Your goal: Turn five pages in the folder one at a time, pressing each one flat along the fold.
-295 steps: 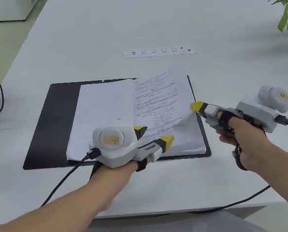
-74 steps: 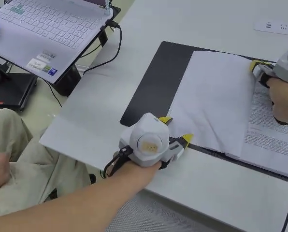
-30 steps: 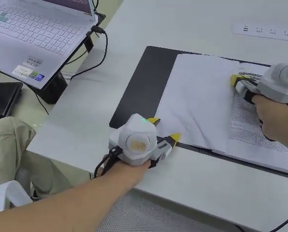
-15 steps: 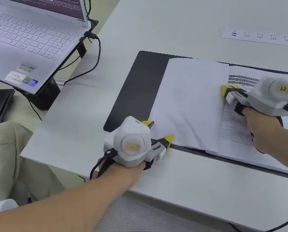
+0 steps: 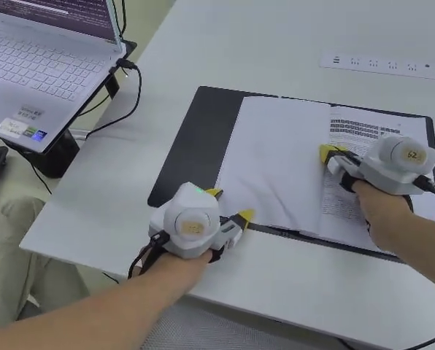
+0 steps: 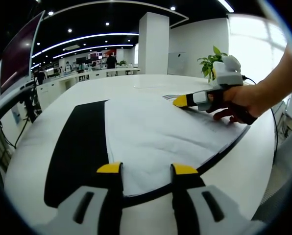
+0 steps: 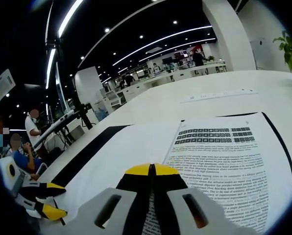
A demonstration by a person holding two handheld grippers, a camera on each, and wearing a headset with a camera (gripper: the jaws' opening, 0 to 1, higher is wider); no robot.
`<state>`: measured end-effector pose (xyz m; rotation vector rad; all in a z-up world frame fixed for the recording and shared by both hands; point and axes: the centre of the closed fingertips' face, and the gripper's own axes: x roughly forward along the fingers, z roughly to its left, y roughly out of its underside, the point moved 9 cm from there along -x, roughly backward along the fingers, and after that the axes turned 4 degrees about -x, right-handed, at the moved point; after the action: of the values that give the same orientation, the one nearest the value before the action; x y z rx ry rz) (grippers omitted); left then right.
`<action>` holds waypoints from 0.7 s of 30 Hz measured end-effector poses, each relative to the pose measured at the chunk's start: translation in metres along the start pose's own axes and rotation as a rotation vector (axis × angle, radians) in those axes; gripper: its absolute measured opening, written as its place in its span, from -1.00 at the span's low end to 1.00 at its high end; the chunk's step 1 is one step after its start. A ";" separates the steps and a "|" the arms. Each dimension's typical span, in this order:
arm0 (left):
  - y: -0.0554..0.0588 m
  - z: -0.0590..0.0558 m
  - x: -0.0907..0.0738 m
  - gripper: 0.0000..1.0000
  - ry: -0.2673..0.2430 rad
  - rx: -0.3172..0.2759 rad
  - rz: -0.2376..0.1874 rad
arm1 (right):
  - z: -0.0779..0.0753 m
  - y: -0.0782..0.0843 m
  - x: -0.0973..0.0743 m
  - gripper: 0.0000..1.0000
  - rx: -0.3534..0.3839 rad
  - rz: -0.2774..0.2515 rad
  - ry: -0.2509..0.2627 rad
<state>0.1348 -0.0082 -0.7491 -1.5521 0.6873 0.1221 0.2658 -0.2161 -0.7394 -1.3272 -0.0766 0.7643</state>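
The folder lies open on the white table, its black cover (image 5: pixel 192 142) showing at the left. A blank white page (image 5: pixel 276 157) is turned over to the left, and a printed page (image 5: pixel 367 131) lies on the right. My right gripper (image 5: pixel 325 152) is shut, its yellow tips (image 7: pixel 151 170) resting on the fold between the two pages, about midway down. My left gripper (image 5: pixel 229 205) stands open at the near left corner of the blank page (image 6: pixel 151 132). Nothing is between its fingers (image 6: pixel 109 169). The right gripper (image 6: pixel 185 101) appears ahead in the left gripper view.
An open laptop (image 5: pixel 35 65) stands on a stand beyond the table's left edge, with a black cable (image 5: pixel 122 102) running to it. A white power strip (image 5: pixel 382 65) lies at the far side. A plant (image 6: pixel 209 58) stands behind. The near table edge is close to my left hand.
My right gripper has slid along the fold from its far end toward me, staying shut. The left gripper has stayed open at the page's near corner. The head camera has shifted.
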 end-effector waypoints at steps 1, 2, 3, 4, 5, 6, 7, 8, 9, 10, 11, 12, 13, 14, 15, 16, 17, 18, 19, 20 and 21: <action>0.000 0.000 0.000 -0.24 0.000 0.000 -0.001 | 0.002 0.000 -0.003 -1.00 0.000 0.001 0.000; 0.000 0.000 0.000 -0.24 0.000 0.000 -0.001 | 0.003 0.001 -0.006 -1.00 0.004 0.001 -0.001; 0.000 0.000 -0.001 -0.24 0.000 0.001 -0.001 | 0.005 0.001 -0.009 -1.00 0.008 0.002 -0.001; 0.000 0.000 -0.001 -0.24 0.001 0.000 -0.001 | 0.007 0.002 -0.011 -1.00 0.009 0.002 -0.001; 0.000 0.000 -0.001 -0.24 0.001 0.000 -0.002 | 0.009 0.003 -0.014 -1.00 0.008 0.003 -0.001; 0.000 0.000 -0.001 -0.24 0.001 0.000 -0.002 | 0.010 0.003 -0.016 -1.00 0.011 0.004 0.000; 0.000 0.000 -0.001 -0.24 0.001 0.000 -0.003 | 0.012 0.004 -0.019 -1.00 0.012 0.006 -0.002; 0.001 0.001 0.000 -0.24 0.001 0.000 -0.004 | 0.013 0.005 -0.021 -1.00 0.013 0.009 -0.003; 0.001 0.001 0.000 -0.24 0.002 0.002 -0.004 | 0.014 0.006 -0.024 -1.00 0.010 0.012 -0.004; 0.001 0.001 0.000 -0.24 0.002 0.003 -0.004 | 0.015 0.006 -0.026 -1.00 0.011 0.016 -0.005; 0.001 0.001 0.000 -0.24 0.002 0.002 -0.004 | 0.017 0.007 -0.028 -1.00 0.012 0.017 -0.004; 0.001 0.001 0.000 -0.24 0.002 0.002 -0.004 | 0.018 0.009 -0.030 -1.00 0.007 0.019 -0.006; 0.001 0.001 0.000 -0.24 0.002 0.001 -0.004 | 0.020 0.010 -0.033 -1.00 0.000 0.020 -0.008; 0.001 0.001 0.000 -0.24 0.001 -0.001 -0.005 | 0.022 0.012 -0.035 -1.00 0.002 0.020 -0.012; 0.002 0.001 0.000 -0.24 0.000 -0.001 -0.007 | 0.021 0.013 -0.036 -1.00 -0.004 0.022 -0.014; 0.002 0.002 0.000 -0.24 0.000 -0.001 -0.007 | 0.020 0.013 -0.035 -1.00 -0.002 0.024 -0.016; 0.002 0.002 0.001 -0.24 0.000 0.000 -0.006 | 0.020 0.015 -0.035 -1.00 -0.001 0.023 -0.018; 0.002 0.002 0.000 -0.24 0.001 0.001 -0.005 | 0.020 0.015 -0.036 -1.00 -0.002 0.024 -0.018; 0.001 0.002 0.000 -0.24 0.001 0.002 -0.004 | 0.021 0.016 -0.038 -1.00 0.000 0.024 -0.019; 0.001 0.002 0.000 -0.24 0.002 0.002 -0.003 | 0.022 0.018 -0.040 -1.00 0.004 0.024 -0.020; 0.001 0.002 0.000 -0.24 0.002 0.003 -0.003 | 0.023 0.019 -0.041 -1.00 0.002 0.025 -0.021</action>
<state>0.1351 -0.0066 -0.7506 -1.5504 0.6862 0.1168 0.2157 -0.2185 -0.7348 -1.3203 -0.0760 0.7999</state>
